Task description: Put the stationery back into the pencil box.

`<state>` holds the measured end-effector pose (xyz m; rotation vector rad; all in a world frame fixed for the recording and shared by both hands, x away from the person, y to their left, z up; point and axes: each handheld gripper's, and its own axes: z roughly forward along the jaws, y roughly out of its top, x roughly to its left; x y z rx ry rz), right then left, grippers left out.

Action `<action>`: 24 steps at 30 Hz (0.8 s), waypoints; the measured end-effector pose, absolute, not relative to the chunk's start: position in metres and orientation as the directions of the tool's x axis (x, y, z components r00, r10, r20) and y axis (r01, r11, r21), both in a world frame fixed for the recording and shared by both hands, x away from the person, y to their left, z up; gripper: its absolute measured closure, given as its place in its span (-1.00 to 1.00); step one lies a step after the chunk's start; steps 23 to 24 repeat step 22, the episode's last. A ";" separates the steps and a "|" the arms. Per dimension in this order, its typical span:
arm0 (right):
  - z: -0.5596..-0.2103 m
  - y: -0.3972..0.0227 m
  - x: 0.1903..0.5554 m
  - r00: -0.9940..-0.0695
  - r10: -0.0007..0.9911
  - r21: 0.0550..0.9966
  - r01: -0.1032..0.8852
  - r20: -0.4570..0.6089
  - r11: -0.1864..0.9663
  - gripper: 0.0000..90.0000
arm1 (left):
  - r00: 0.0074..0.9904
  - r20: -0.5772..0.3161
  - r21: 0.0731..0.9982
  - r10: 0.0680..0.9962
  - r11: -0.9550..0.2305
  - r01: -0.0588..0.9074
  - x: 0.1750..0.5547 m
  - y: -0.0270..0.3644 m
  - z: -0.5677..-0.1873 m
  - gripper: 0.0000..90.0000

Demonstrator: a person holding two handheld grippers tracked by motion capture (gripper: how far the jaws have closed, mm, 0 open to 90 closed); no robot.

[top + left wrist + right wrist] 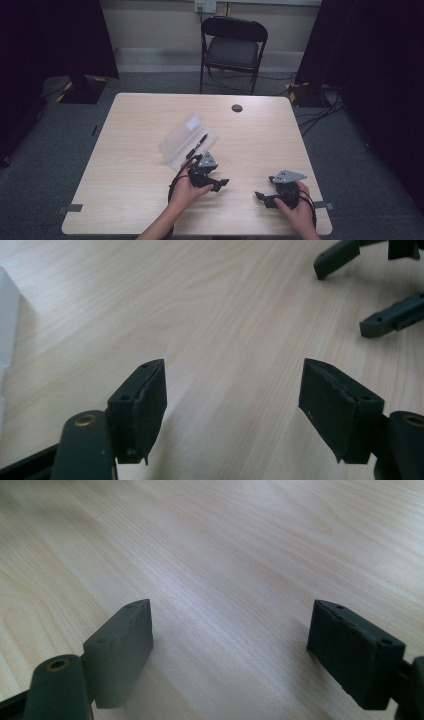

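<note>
left tool (pixel 220 184): jaws spread, empty, low over the tabletop (pixel 135 190) | right tool (pixel 261 197): jaws spread, empty, facing the left tool | clear case (pixel 186 140): just beyond the left tool, black pen (pixel 198 145) lying on it

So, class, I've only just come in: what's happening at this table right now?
A person sits at a wooden table with a two-jaw gripper in each hand. The left gripper and the right gripper are both open, low over bare wood, holding nothing. Just beyond the left gripper lies a clear plastic case with a black pen on it, untouched.
</note>
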<state>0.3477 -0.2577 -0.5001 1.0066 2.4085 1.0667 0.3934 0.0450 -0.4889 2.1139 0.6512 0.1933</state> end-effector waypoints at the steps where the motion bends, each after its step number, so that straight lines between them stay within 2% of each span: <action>1: -0.500 -0.258 0.348 -0.701 0.714 0.742 0.475 -0.007 0.474 -0.62 | 0.855 -0.091 0.791 0.511 -0.484 0.374 0.392 0.044 -0.491 -0.39; 9: -0.500 -0.258 0.348 -0.700 0.714 0.741 0.475 -0.007 0.474 -0.62 | 0.870 -0.003 0.748 0.494 -0.576 0.329 0.384 0.035 -0.500 -0.47; 14: -0.500 -0.258 0.348 -0.700 0.714 0.741 0.475 -0.008 0.474 -0.62 | 0.869 -0.009 0.745 0.495 -0.576 0.337 0.385 0.034 -0.500 -0.63; 24: -0.500 -0.258 0.348 -0.700 0.714 0.741 0.475 -0.008 0.474 -0.62 | 0.869 -0.011 0.744 0.495 -0.577 0.338 0.385 0.034 -0.500 -0.63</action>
